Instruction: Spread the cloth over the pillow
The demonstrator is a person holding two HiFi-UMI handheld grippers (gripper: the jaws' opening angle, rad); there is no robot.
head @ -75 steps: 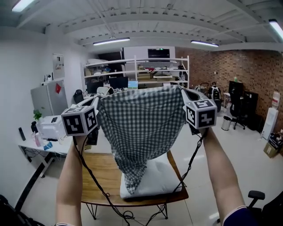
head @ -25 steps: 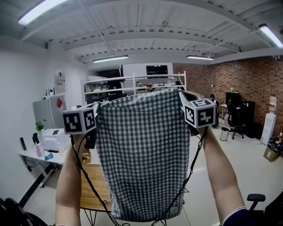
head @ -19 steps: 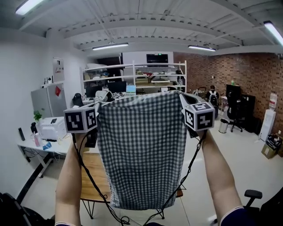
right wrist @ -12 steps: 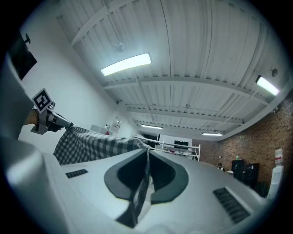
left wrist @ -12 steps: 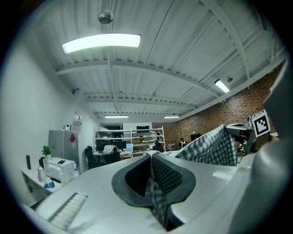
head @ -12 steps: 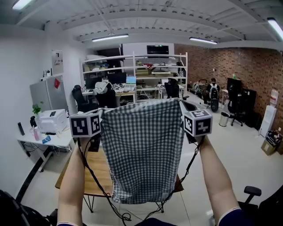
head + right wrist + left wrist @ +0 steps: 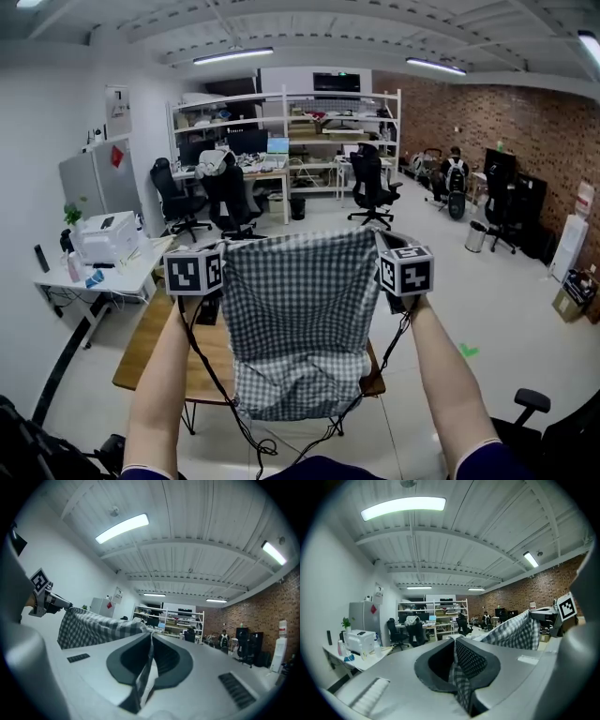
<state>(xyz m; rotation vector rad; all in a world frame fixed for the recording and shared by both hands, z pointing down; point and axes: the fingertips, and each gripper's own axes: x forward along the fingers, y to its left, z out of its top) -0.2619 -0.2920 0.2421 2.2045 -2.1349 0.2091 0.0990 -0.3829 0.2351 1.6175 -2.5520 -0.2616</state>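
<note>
A grey-and-white checked cloth (image 7: 298, 309) hangs stretched between my two grippers above the wooden table (image 7: 150, 342). My left gripper (image 7: 223, 255) is shut on its upper left corner, and my right gripper (image 7: 378, 242) is shut on the upper right corner. The cloth's lower part bunches on the table's near right end and hides the pillow. In the left gripper view the pads (image 7: 465, 657) pinch checked fabric (image 7: 461, 686). In the right gripper view the cloth (image 7: 93, 625) runs from the shut jaws toward the other gripper (image 7: 44, 597).
Black cables (image 7: 211, 394) dangle from both grippers in front of the table. A white side table with a printer (image 7: 105, 239) stands at the left. Office chairs (image 7: 230, 202) and shelving (image 7: 291, 122) fill the back of the room. A black chair (image 7: 548, 427) is at bottom right.
Both grippers have come down with the cloth held taut between them. Its lower edge has dropped from hanging free to bunching low over the table.
</note>
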